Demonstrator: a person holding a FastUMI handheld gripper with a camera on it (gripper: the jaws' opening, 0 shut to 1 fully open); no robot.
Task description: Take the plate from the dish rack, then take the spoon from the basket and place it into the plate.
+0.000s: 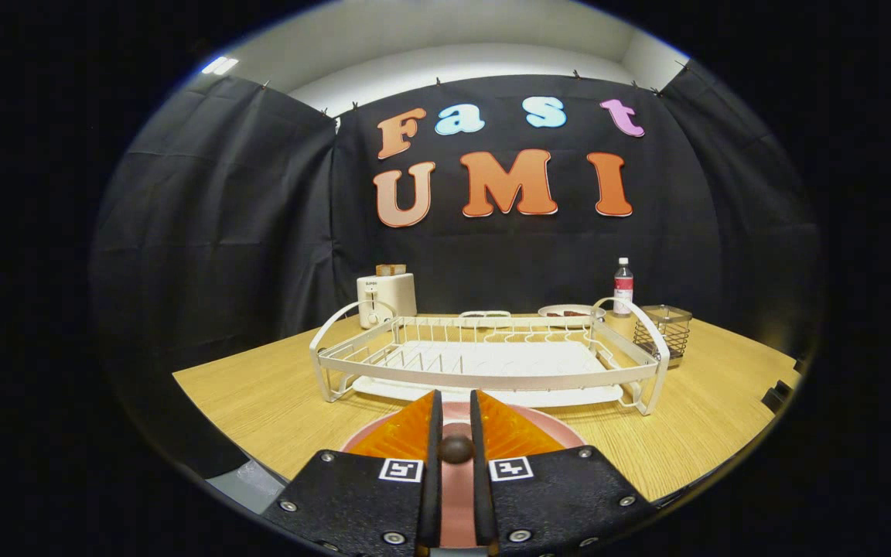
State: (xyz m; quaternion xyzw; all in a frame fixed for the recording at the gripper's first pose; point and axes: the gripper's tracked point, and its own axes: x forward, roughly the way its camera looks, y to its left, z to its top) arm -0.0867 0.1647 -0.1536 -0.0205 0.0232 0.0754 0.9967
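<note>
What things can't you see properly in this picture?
- Round pink plate, gripper view: mostly covered by the gripper, whose fingers clamp a small dark round thing; what it is, unclear.
- Square wire mesh basket: too small to show its contents.
- White plate behind the white wire dish rack: food too small.

We look across a light wooden table (260, 387) with a visible grain, which runs back to a wall of creased black cloth (213, 232) clipped up along its top edge. Above the cloth we see a plain white wall (445, 66) and ceiling, with a bright rectangular ceiling light (219, 65) glowing there.
</note>
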